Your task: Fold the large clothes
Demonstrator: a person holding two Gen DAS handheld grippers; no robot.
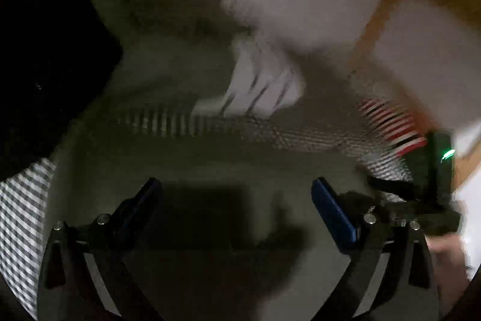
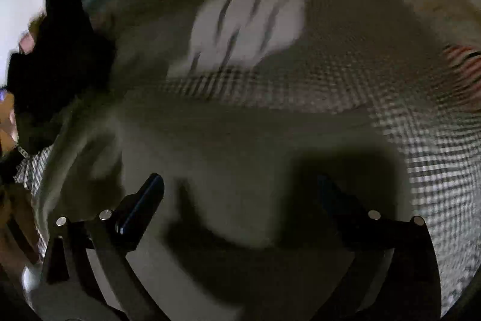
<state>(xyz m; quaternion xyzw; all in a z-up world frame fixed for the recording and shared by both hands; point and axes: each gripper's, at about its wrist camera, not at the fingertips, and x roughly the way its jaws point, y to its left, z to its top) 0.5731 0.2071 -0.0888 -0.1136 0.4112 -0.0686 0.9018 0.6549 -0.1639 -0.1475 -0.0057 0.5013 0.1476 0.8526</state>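
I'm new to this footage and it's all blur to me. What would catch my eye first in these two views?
Probably the pale folded cloth with dark stripes, lying mid-frame on the olive-grey fabric that fills both views. Next, the black garment bunched at the left edge, and the checked fabric spreading to the right. At the bottom, each tool, left and right, gapes open with nothing between its fingers.

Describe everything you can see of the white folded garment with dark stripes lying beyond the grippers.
The white striped garment looks like soft cloth, white with a few thin dark stripes running across it. It lies as a compact, rounded bundle on the olive-grey cloth, close to a checked fabric. Motion blur hides its seams and edges. Nothing grips it; both grippers are short of it.
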